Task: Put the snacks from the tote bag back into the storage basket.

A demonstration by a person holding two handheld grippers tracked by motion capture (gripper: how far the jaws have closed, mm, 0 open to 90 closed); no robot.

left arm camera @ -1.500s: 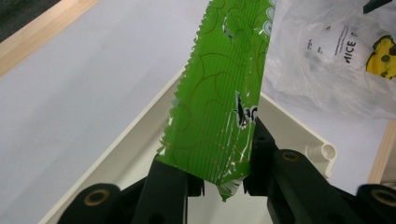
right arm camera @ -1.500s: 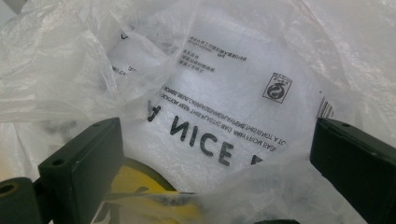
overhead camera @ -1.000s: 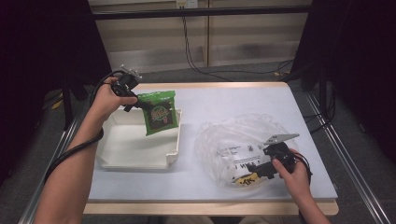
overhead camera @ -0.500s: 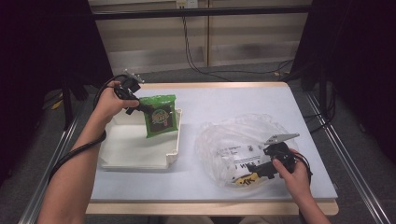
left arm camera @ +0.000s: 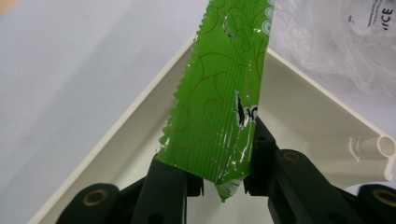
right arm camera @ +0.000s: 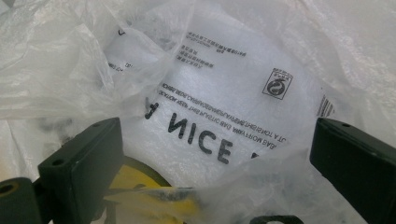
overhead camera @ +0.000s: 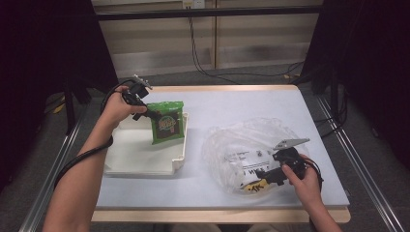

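Observation:
A green snack packet [overhead camera: 167,123] hangs upright over the far right part of the white tray [overhead camera: 140,162]. My left gripper [overhead camera: 146,111] is shut on the packet's upper left corner. In the left gripper view the two black jaws pinch the crimped edge of the packet [left arm camera: 219,107] above the tray [left arm camera: 308,112]; my left gripper [left arm camera: 224,179] is at the bottom. My right gripper [overhead camera: 267,176] reaches into the near side of a crumpled clear plastic bag [overhead camera: 246,145]. In the right gripper view my right gripper [right arm camera: 215,156] is open wide around printed plastic bag film [right arm camera: 224,79], with something yellow [right arm camera: 140,189] beneath.
The tray stands at the table's left, the bag at its right, with bare grey table [overhead camera: 241,104] behind both. A corner of the bag [left arm camera: 336,42] lies just beyond the tray rim. Metal rails run along both table sides.
My left gripper has shifted slightly right and down with the green packet, which now hangs lower over the tray. The right gripper has stayed in the bag.

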